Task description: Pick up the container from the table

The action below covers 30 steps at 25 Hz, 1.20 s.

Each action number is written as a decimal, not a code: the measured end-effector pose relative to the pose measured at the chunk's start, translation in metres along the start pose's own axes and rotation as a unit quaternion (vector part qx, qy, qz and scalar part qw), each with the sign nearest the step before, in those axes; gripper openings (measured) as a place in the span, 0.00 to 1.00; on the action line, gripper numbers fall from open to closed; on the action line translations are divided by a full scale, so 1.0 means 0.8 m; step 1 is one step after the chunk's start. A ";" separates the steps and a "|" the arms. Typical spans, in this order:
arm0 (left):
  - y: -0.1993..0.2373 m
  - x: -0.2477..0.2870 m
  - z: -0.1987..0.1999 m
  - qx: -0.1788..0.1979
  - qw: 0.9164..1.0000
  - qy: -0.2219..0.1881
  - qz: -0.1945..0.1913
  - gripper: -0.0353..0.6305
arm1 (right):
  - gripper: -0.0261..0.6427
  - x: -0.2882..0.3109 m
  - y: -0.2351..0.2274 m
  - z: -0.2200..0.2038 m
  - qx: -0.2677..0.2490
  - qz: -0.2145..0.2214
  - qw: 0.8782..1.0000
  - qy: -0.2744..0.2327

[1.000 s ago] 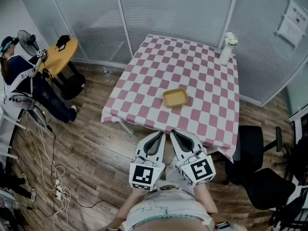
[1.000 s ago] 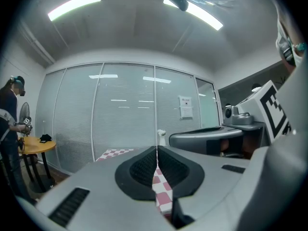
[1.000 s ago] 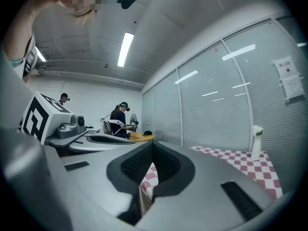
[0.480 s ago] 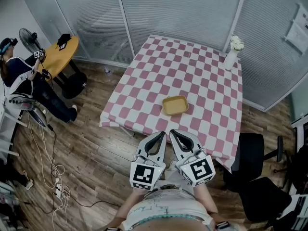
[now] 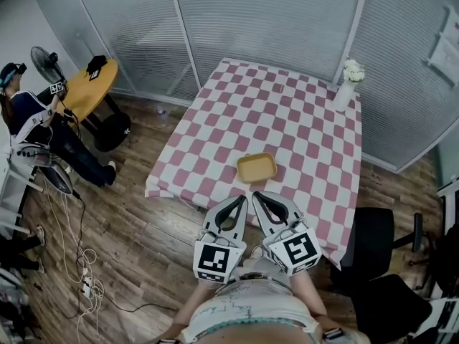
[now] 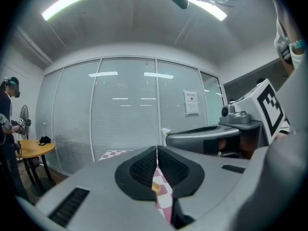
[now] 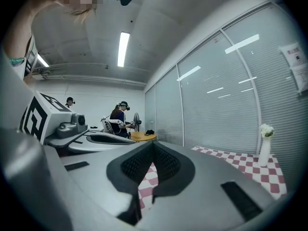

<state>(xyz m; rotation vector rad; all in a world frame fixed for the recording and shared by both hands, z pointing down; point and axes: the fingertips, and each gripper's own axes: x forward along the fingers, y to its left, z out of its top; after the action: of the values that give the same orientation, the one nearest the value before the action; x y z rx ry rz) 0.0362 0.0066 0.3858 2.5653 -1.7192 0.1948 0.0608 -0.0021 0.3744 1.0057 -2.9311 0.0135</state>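
A shallow yellow container (image 5: 257, 168) lies near the front edge of the table (image 5: 287, 113), which has a pink and white checkered cloth. My left gripper (image 5: 242, 200) and right gripper (image 5: 258, 196) hang side by side just short of that edge, below the container in the head view. Both are shut with nothing between the fingers. In the left gripper view the shut jaws fill the lower frame, and a sliver of the yellow container (image 6: 155, 186) shows in the gap below the left gripper (image 6: 157, 149). The right gripper (image 7: 154, 145) points over the checkered cloth (image 7: 240, 162).
A white vase with flowers (image 5: 345, 86) stands at the table's far right corner. Black chairs (image 5: 373, 242) sit to the right. At the left are a person (image 5: 29, 120), a round wooden table (image 5: 90, 84), a fan and floor cables (image 5: 86, 264). Glass partitions close the back.
The view has drawn nearer to the table, so the container now lies closer to both grippers. The grippers stay shut and side by side.
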 end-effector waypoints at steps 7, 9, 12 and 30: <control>-0.003 0.032 -0.006 -0.006 1.000 0.006 0.021 0.08 | 0.03 0.006 -0.027 -0.009 -0.002 0.019 1.000 0.002; -0.002 0.038 -0.006 -0.004 1.000 0.009 0.023 0.08 | 0.03 0.007 -0.037 -0.013 0.003 0.018 1.000 0.002; 0.002 0.049 -0.007 -0.003 1.000 0.012 0.023 0.08 | 0.03 0.010 -0.048 -0.016 0.007 0.014 1.000 0.002; 0.078 0.141 0.002 0.006 0.993 0.006 -0.116 0.08 | 0.03 0.097 -0.109 -0.014 0.008 -0.121 0.992 0.013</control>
<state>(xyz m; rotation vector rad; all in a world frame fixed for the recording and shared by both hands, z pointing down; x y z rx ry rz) 0.0210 -0.1212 0.3971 2.7367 -1.4044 0.2111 0.0534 -0.1181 0.3887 1.3459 -2.7686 0.0426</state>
